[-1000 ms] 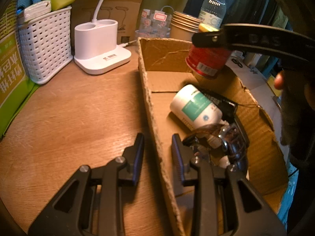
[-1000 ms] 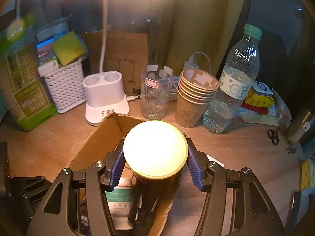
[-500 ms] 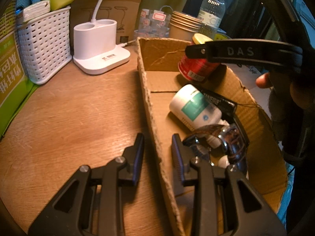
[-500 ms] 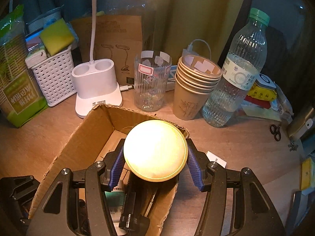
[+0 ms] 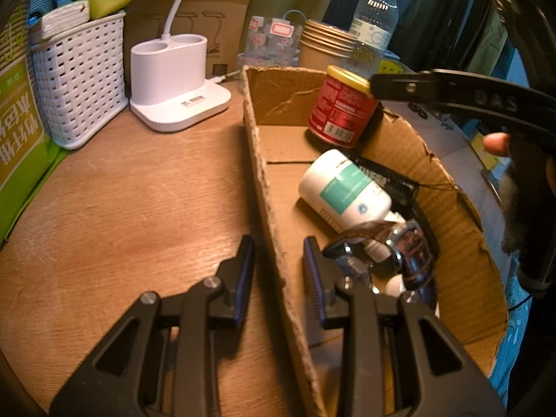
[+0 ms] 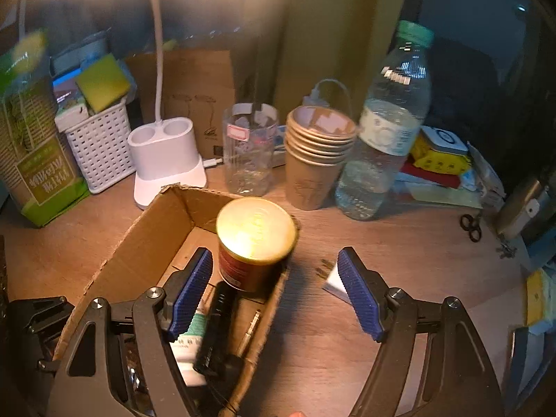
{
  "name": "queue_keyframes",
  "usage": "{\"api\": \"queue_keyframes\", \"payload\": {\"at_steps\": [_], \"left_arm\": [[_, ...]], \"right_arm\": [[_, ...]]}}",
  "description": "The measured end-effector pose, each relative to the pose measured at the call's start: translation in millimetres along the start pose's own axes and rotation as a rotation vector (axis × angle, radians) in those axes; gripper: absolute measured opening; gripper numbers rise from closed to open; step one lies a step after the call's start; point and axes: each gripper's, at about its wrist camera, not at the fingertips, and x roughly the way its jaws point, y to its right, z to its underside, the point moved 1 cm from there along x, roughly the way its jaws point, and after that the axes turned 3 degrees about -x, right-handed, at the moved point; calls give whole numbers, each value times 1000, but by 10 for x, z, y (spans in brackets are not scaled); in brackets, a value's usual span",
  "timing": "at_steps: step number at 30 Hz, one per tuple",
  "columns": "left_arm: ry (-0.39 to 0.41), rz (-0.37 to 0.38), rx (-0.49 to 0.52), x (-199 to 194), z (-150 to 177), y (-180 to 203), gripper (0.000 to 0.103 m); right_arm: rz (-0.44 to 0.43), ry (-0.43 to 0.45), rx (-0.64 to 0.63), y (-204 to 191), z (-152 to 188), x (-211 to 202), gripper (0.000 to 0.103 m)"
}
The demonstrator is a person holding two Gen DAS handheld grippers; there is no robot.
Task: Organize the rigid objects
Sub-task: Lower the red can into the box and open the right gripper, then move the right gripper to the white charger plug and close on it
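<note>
The red can (image 6: 255, 243) with the yellow lid stood in the far corner of the cardboard box (image 6: 153, 222), leaning a little against the box wall. The right gripper (image 6: 274, 290) had just been opening its jaws, and the can was out of its grip. The 2 blue pads stood wide apart, and neither one touched the can. So the step in hand looked like the let-go: the can had been put in the box.

The left gripper (image 5: 278, 267) sat at the near wall of the box, 1 finger outside and 1 inside. The wall stood between the pads. The gap was small, but I could not tell if the pads were pinching the cardboard or only sitting close to it. It looked like this hand was keeping the box steady.

Also in the box lay a white bottle (image 5: 344, 187) on its side, a black thing (image 6: 215, 326) beside it, and something shiny and brown (image 5: 385, 250) near the front.

Next, I think the right hand should pull back and up without bumping the tilted can, then go find 1 more hard thing on the table (image 5: 121, 208).
</note>
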Motion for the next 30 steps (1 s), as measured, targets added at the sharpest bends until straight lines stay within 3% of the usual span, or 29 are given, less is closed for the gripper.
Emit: {"api": "queue_keyframes", "payload": {"at_steps": [16,30], "left_arm": [[1,-2,-6,-12,-5,-33,31],[1,-2,-5,-11,-8,-40,31]], "right_arm": [[26,23,79,387,296,-201,77],[-4,-16,136,626,430,137,77]]}}
